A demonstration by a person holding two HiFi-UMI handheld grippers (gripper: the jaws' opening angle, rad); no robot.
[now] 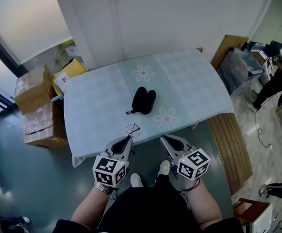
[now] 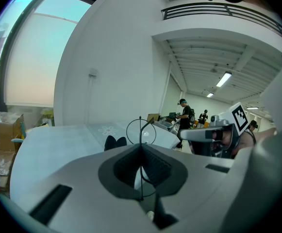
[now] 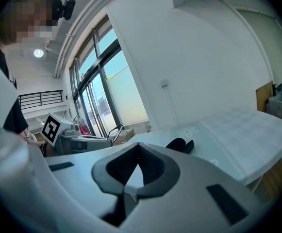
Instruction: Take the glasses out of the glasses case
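The black glasses case (image 1: 143,101) lies open in the middle of the table (image 1: 97,110), which has a pale checked cloth with flower prints. Thin round wire glasses (image 1: 133,130) stick up from my left gripper (image 1: 129,139), which is shut on them just off the table's near edge. In the left gripper view the glasses (image 2: 141,130) rise from the shut left gripper (image 2: 141,148), with the case (image 2: 115,141) beyond. My right gripper (image 1: 164,139) is beside it, shut and empty. The right gripper view shows my right gripper (image 3: 139,155) closed and the case (image 3: 179,144) on the table.
Cardboard boxes (image 1: 39,106) are stacked on the floor left of the table. A wooden bench (image 1: 230,144) runs along the table's right side. A person (image 1: 276,76) stands at far right. A white wall (image 1: 170,18) is behind the table.
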